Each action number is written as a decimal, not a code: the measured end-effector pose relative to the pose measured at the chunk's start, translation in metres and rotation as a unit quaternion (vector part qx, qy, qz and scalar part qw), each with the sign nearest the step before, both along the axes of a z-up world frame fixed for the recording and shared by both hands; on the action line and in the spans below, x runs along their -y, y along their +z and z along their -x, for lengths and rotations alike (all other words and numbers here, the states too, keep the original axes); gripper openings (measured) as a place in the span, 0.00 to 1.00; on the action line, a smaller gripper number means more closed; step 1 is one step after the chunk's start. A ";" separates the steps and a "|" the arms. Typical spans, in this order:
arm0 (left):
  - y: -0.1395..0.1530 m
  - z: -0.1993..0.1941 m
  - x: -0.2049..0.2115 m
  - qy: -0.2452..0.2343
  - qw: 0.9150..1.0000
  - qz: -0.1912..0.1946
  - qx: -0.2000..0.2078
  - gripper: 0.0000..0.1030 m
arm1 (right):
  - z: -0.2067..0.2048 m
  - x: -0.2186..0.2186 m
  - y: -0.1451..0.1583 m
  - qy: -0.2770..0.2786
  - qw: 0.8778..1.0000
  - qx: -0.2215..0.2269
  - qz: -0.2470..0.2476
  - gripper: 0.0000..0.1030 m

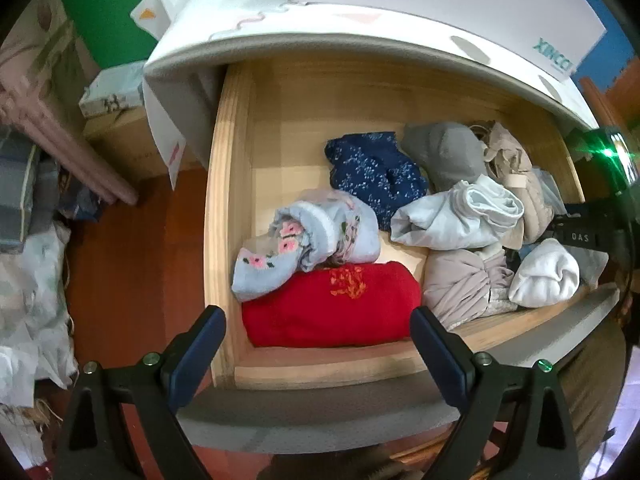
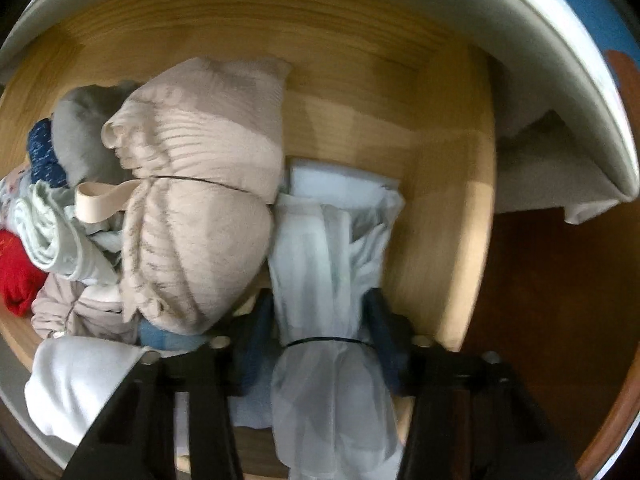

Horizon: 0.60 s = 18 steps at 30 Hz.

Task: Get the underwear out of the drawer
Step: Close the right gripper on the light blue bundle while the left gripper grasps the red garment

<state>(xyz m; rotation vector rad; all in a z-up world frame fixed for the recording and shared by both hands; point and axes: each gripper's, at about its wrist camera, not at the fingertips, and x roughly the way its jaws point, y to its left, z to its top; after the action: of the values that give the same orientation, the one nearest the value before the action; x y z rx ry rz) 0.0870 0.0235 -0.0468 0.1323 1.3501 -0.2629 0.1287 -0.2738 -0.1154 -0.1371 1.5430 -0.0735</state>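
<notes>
The right gripper [image 2: 320, 320] points straight down into the open wooden drawer [image 2: 440, 200], and its two dark blue fingers [image 2: 384, 320] sit on either side of a pale blue-white bundle of underwear [image 2: 320, 264] bound by a thin dark band; the cloth fills the gap between the jaws, and the pads look pressed against it, though the picture is blurred. Just to the left of those jaws lies a beige ribbed garment [image 2: 200, 208], also tied with a dark band, and beyond it a grey piece [image 2: 80, 132] and a navy patterned one [image 2: 40, 156]. To the lower left of the jaws rests a white rolled item [image 2: 80, 384]. The left gripper [image 1: 318, 336] hangs over the drawer's front edge with its jaws wide apart and nothing between them. Directly ahead of them, close by, is a red folded garment [image 1: 332, 308]; on its far edge leans a light blue floral roll [image 1: 308, 240]. Farther ahead sits the navy piece again, and off to the right of the jaws a heap of pale and beige pieces. The white cabinet top [image 1: 320, 44] overhangs the drawer's far end.
</notes>
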 end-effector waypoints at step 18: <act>-0.009 -0.005 0.004 0.002 0.999 -0.015 -0.038 0.93 | 0.011 0.044 0.025 -0.022 0.999 -0.001 -0.039 0.38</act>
<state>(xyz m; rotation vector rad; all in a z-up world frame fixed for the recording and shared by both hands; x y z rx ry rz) 0.0920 0.0196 -0.0559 0.1446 1.4297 -0.2464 0.1178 -0.3182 -0.0906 -0.0425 1.5485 -0.0478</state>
